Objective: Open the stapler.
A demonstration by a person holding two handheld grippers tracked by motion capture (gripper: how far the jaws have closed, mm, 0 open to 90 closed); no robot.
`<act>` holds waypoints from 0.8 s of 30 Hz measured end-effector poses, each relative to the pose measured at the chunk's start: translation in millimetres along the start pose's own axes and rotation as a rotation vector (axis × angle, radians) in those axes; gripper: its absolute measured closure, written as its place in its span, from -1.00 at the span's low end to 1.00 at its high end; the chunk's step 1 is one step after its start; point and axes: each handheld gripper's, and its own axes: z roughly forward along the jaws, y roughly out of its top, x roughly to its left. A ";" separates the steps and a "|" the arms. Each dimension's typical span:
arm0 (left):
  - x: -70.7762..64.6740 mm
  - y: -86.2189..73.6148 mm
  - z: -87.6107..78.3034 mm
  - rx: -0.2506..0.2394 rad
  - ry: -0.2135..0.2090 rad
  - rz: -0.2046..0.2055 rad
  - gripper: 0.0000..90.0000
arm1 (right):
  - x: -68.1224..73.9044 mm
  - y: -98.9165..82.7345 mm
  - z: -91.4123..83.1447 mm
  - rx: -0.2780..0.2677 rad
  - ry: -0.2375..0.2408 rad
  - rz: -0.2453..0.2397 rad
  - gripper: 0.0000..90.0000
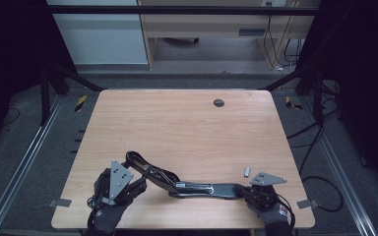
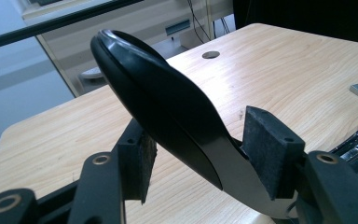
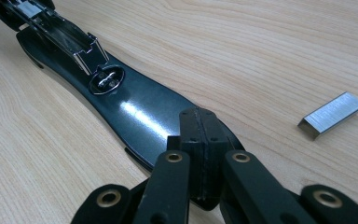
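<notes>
A black stapler lies swung open near the table's front edge, its base [image 1: 202, 189] flat on the wood and its top arm [image 1: 147, 169] raised to the left. In the left gripper view that glossy arm [image 2: 158, 102] stands tilted between the two pads of my left gripper [image 2: 200, 144], with a small gap at the right pad, so the jaws are open around it. My right gripper [image 3: 200, 126] is shut, and its joined tips rest on the end of the stapler's base [image 3: 135, 112]. The metal staple channel [image 3: 70, 37] lies open farther along.
A short strip of staples [image 3: 332, 114] lies loose on the wood just beyond my right gripper [image 1: 243, 191]. A round cable hole [image 1: 218, 103] sits near the table's far edge. Cables lie on the floor to the right of the table [image 1: 187, 128].
</notes>
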 end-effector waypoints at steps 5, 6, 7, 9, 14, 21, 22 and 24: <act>1.3 -4.4 -1.9 0.005 0.004 -0.030 -0.02 | 0.1 0.0 0.1 0.000 0.000 0.000 1.00; 1.8 -5.2 -2.0 0.004 0.004 -0.036 -0.02 | 0.1 0.0 0.1 0.001 0.000 0.000 1.00; 2.5 -5.9 -2.1 0.003 0.003 -0.041 -0.02 | 0.0 0.1 0.0 0.002 -0.001 0.002 1.00; 3.8 -7.5 -2.2 0.002 0.002 -0.054 -0.02 | 0.0 0.0 0.1 0.002 -0.001 0.001 1.00; 5.3 -9.9 -2.9 -0.001 -0.001 -0.070 -0.02 | -0.1 0.0 0.0 0.002 0.000 -0.003 1.00; 5.8 -14.2 -5.0 -0.018 -0.004 -0.085 -0.02 | 0.1 0.0 0.1 0.002 0.000 -0.004 1.00; 6.0 -14.8 -5.1 -0.022 -0.006 -0.090 -0.02 | 0.5 0.0 0.1 0.001 0.000 -0.002 1.00; 6.1 -15.3 -5.5 -0.023 -0.007 -0.090 -0.02 | 0.5 0.1 -0.1 0.003 0.002 -0.001 1.00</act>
